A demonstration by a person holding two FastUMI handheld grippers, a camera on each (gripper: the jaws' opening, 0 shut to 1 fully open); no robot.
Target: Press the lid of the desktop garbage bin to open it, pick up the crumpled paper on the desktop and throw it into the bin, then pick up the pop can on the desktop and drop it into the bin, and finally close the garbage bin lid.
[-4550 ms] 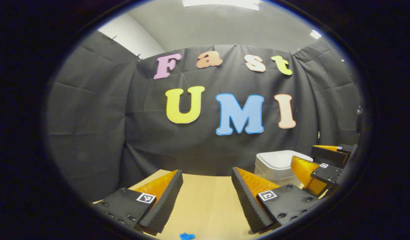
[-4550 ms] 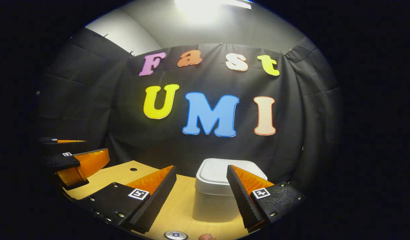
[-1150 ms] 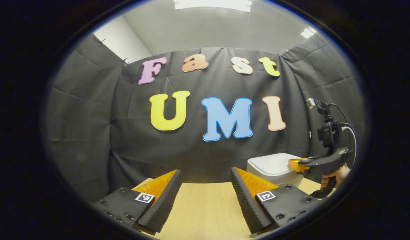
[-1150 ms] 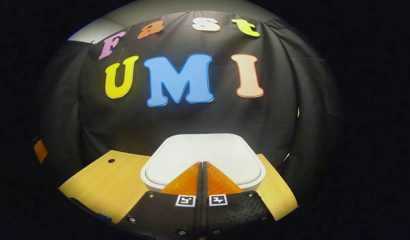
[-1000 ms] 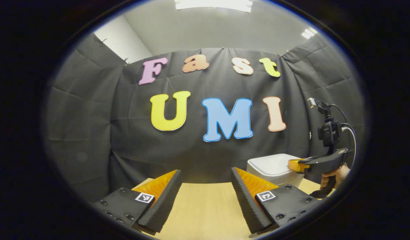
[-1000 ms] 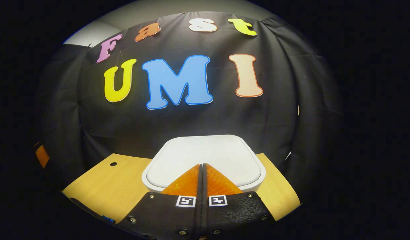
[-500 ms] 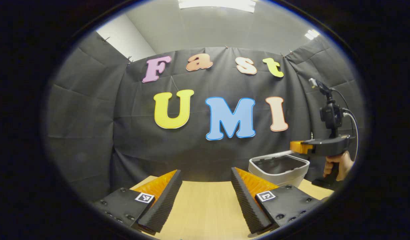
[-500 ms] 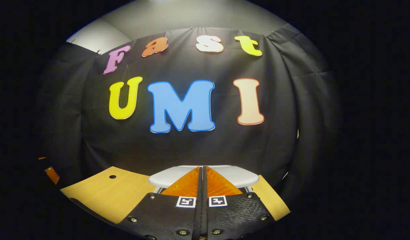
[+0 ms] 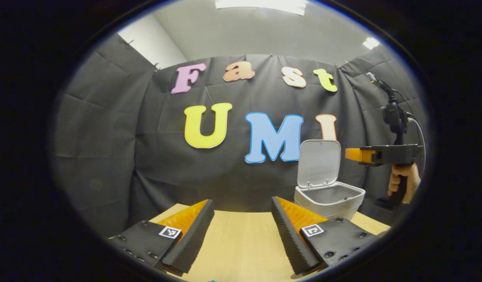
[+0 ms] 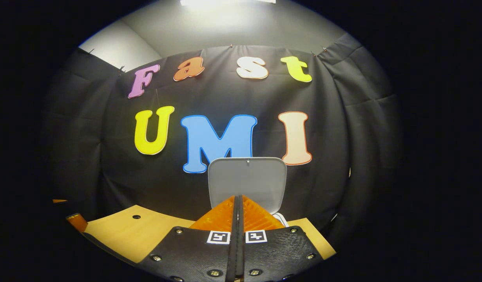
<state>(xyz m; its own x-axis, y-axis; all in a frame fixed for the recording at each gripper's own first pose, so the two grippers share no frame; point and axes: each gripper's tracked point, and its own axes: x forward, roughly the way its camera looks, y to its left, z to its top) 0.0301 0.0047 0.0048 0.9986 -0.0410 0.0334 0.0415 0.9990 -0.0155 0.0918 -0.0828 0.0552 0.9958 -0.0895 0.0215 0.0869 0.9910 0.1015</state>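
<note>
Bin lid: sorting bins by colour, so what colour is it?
White to pale grey; the raised lid shows best in the left gripper view.

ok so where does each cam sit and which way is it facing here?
Left gripper view: rides the open left gripper low over the table, facing the booth wall; off to its side the bin, the right gripper and a hand.
Right gripper view: rides the shut right gripper, aimed at the raised lid.
Shared: lid, table, wall.

Both views face the wall, sharing the bin (image 9: 329, 197).
</note>
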